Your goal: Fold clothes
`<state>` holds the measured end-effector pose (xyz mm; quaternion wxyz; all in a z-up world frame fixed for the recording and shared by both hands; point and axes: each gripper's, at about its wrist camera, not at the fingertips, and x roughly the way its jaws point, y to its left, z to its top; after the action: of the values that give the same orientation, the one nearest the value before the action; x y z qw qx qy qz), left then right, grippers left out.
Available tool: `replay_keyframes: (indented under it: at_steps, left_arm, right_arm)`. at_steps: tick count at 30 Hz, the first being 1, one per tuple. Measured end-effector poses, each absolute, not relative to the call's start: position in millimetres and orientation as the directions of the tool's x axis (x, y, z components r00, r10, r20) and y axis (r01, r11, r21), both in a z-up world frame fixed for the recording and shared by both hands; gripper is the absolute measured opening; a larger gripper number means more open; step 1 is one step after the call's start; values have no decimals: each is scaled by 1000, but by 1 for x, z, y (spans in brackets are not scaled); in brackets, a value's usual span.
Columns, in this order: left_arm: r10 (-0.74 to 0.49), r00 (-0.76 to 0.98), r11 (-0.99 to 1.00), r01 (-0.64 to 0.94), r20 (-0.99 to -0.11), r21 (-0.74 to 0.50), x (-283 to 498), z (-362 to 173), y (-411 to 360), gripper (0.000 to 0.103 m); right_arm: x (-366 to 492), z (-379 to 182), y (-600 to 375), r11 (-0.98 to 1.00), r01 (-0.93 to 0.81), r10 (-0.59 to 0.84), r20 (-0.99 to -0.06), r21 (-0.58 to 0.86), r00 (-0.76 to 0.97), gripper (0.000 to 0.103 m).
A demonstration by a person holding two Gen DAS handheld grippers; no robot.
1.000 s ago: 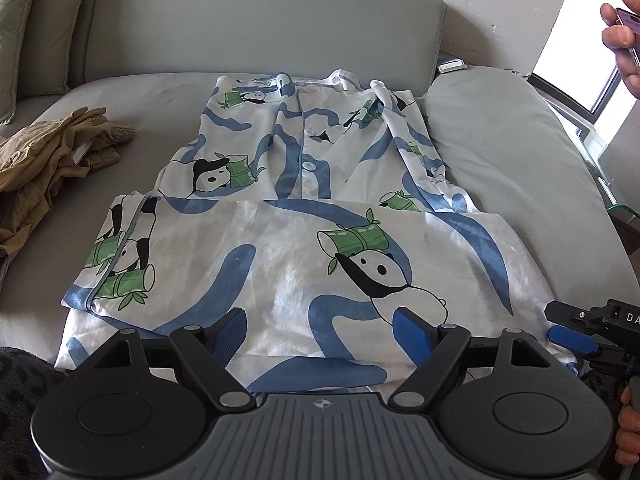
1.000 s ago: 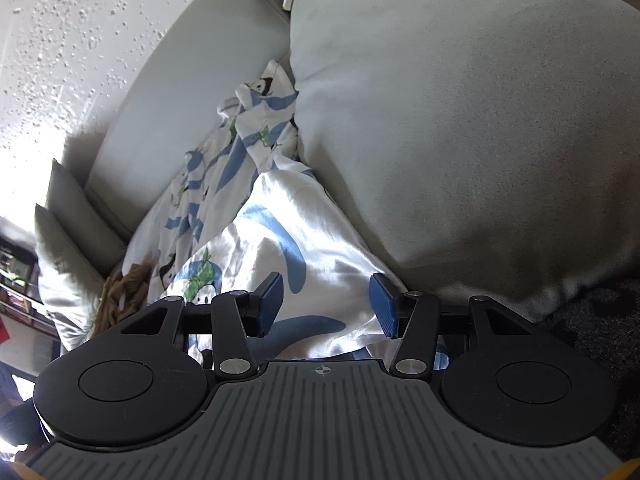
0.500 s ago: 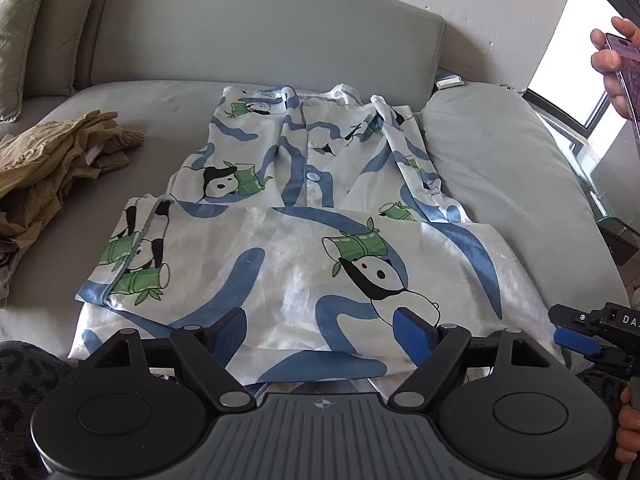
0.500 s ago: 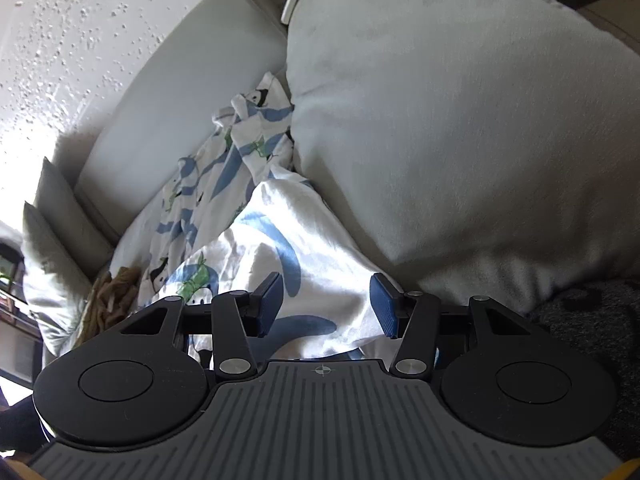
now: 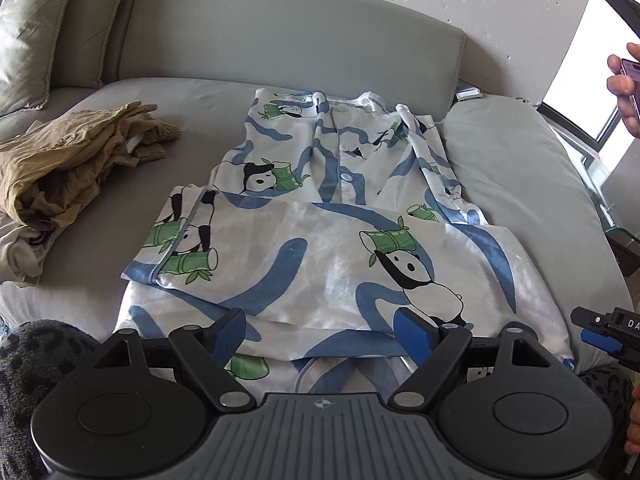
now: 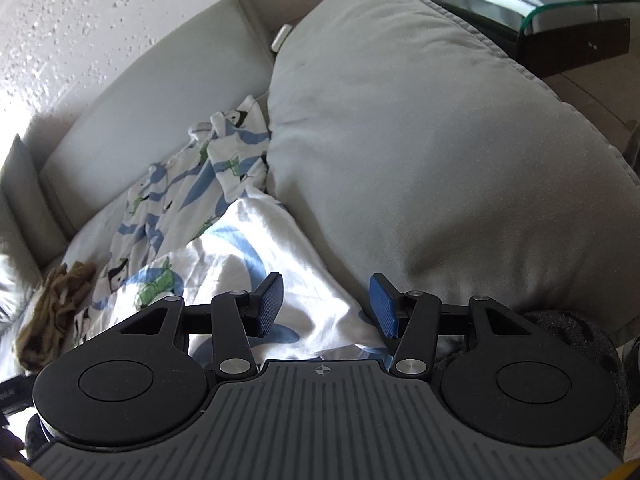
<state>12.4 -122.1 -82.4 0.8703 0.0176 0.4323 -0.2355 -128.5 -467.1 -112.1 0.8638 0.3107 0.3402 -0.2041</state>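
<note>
A white pyjama shirt (image 5: 328, 208) with blue swirls, pandas and green bamboo lies on the grey sofa, its lower part folded up over the middle. My left gripper (image 5: 320, 334) is open and empty, just above the shirt's near edge. My right gripper (image 6: 325, 306) is open and empty over the shirt's right near corner (image 6: 288, 264); it also shows at the right edge of the left wrist view (image 5: 600, 330).
A crumpled tan garment (image 5: 68, 160) lies at the left on the sofa seat (image 5: 200, 104). A big grey cushion (image 6: 420, 152) bounds the shirt on the right. A pillow (image 5: 28, 36) stands at the back left. A hand with a phone (image 5: 626, 80) is at far right.
Both grippers have drawn back and up from the shirt, so more of the sofa shows. Both stay open. The shirt has not moved.
</note>
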Motion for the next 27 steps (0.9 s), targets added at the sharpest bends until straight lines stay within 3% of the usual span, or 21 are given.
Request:
replay_keyframes:
  at_steps: [15, 21, 22, 23, 24, 27]
  left_arm:
    - [-372, 546, 910, 374, -751, -178, 9, -83, -97, 81]
    - [-363, 556, 915, 364, -748, -174, 11, -84, -91, 81]
    - [-360, 555, 917, 360, -750, -173, 11, -85, -90, 81]
    - [-357, 555, 918, 358, -751, -172, 12, -87, -89, 80]
    - [-355, 556, 919, 356, -752, -170, 12, -87, -88, 81]
    - [-351, 559, 919, 358, -751, -163, 13, -90, -85, 81]
  right_arm:
    - [-113, -121, -454, 844, 473, -157, -726, 254, 670, 54]
    - [-85, -141, -449, 883, 447, -178, -779, 143, 602, 56]
    - [-85, -142, -449, 887, 438, -170, -778, 147, 605, 50]
    - [-85, -142, -450, 891, 429, -160, -777, 152, 609, 36]
    - [-84, -143, -451, 894, 419, -151, -776, 157, 612, 0]
    - [-91, -140, -455, 862, 473, -182, -760, 182, 624, 0]
